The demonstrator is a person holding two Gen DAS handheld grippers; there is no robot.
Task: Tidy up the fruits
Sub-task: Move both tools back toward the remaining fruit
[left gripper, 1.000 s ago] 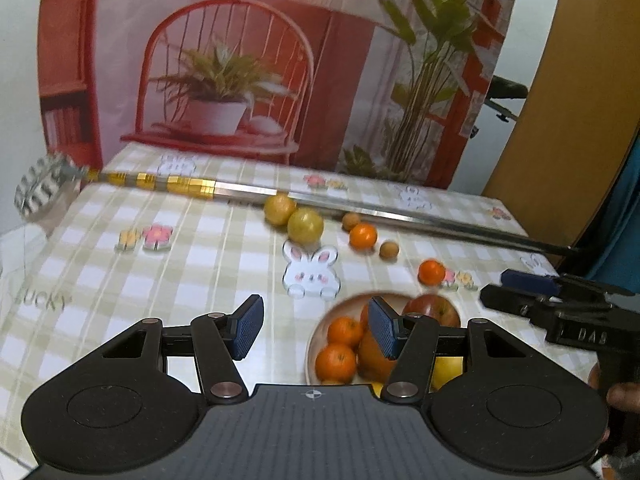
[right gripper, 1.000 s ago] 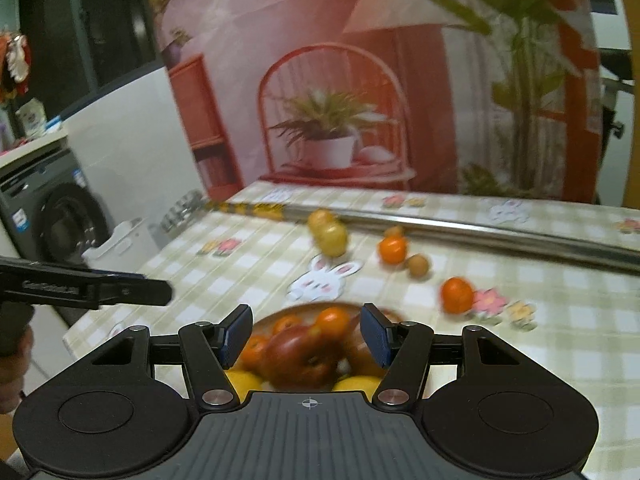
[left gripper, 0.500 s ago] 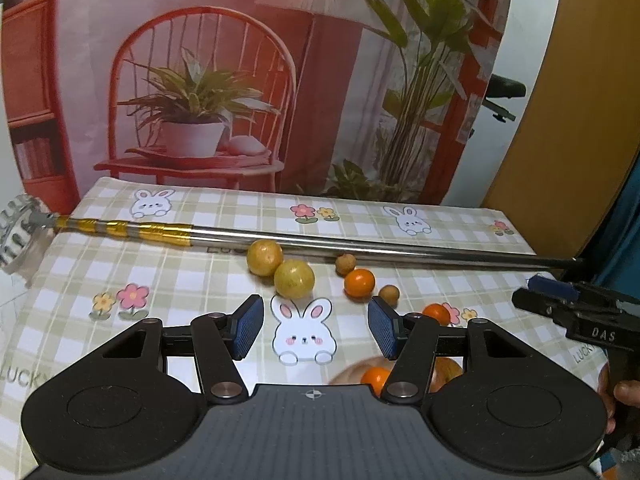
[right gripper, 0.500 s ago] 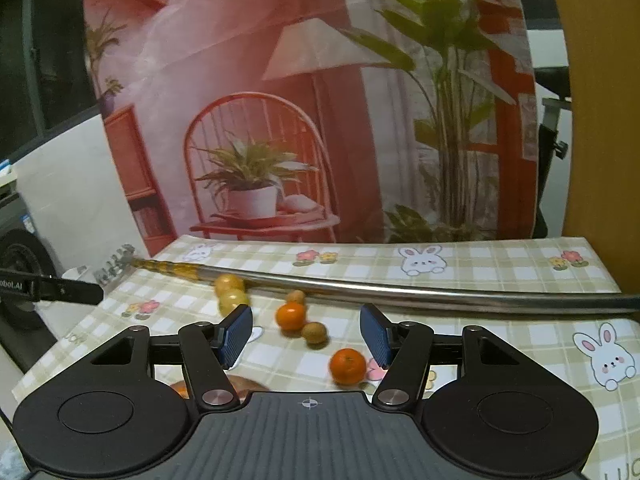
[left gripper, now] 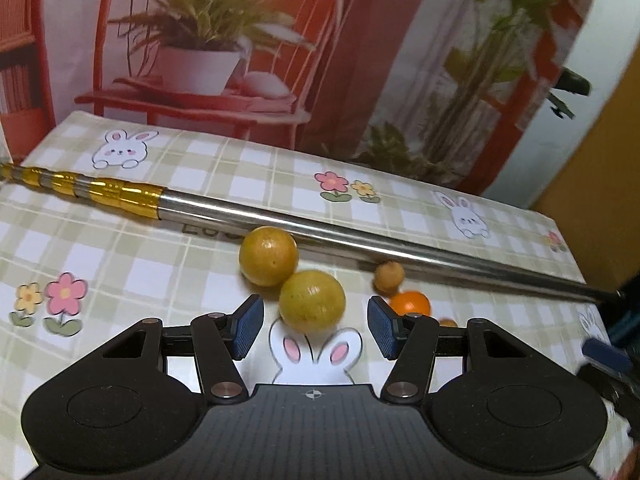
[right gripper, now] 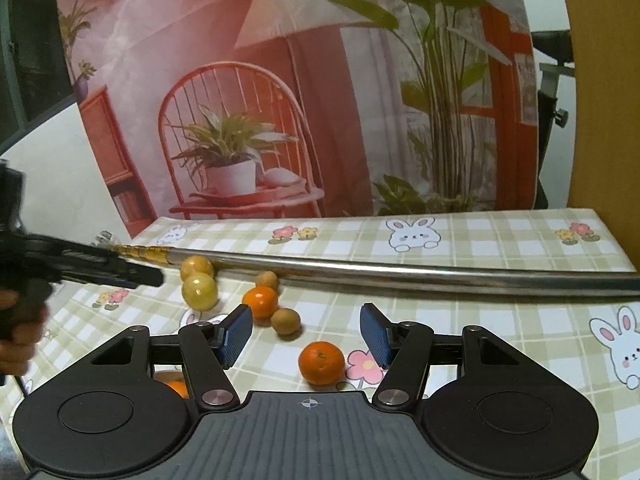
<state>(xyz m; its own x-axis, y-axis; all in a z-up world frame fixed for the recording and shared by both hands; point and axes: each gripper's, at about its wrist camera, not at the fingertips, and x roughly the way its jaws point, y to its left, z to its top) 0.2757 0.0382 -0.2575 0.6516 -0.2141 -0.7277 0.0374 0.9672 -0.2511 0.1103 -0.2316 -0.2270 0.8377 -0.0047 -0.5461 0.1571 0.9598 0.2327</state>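
My left gripper (left gripper: 315, 327) is open and empty, with a yellow-green round fruit (left gripper: 312, 300) just ahead between its fingertips. A second yellow fruit (left gripper: 268, 256) lies behind it against a metal pole (left gripper: 360, 236). A small brown fruit (left gripper: 388, 276) and an orange tangerine (left gripper: 410, 303) lie to the right. My right gripper (right gripper: 306, 334) is open and empty, with a tangerine (right gripper: 321, 362) between its fingers on the cloth. Another tangerine (right gripper: 260, 301), two small brown fruits (right gripper: 285, 321) and the yellow fruits (right gripper: 199, 291) lie beyond.
The checked tablecloth (right gripper: 480, 332) with bunny and flower prints covers the table. The long metal pole (right gripper: 400, 274) lies across it behind the fruits. The left gripper (right gripper: 80, 264) shows at the left of the right wrist view. A printed backdrop stands behind the table.
Both grippers moved forward and down over the table, away from the fruit bowl, toward the loose fruits. The bowl has dropped out of the left view. Both stay open.
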